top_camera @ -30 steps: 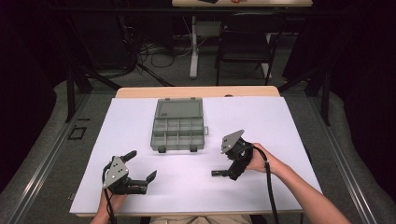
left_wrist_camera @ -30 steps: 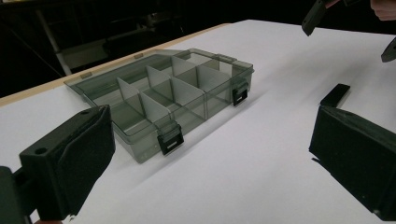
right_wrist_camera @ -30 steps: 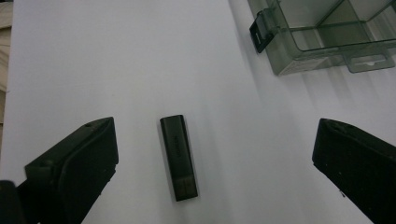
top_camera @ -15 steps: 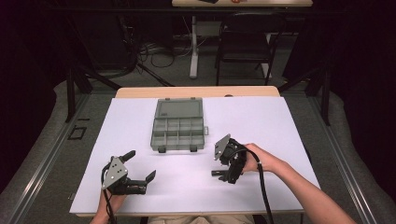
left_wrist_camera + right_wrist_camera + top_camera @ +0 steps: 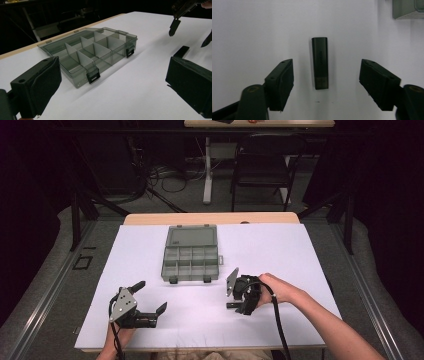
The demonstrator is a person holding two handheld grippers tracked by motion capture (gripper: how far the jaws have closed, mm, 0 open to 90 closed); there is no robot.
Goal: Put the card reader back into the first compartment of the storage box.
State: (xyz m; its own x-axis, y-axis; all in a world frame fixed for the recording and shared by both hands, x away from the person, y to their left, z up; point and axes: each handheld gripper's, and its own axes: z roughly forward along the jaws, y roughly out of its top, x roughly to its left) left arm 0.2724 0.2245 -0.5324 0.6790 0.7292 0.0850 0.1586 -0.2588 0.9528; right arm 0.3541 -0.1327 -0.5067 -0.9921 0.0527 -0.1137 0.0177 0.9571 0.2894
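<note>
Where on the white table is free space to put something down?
The table is bare right of the organizer box, and left of the box. It is crowded in front: the right gripper over the small black stick, and the left gripper.

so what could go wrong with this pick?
1. The right gripper has just been closing around the flat black stick, which lies on the white table, pads not yet touching. Such a low, thin piece may slip out or skid.
2. Coming lower, the fingertips could jam against the table.
</note>
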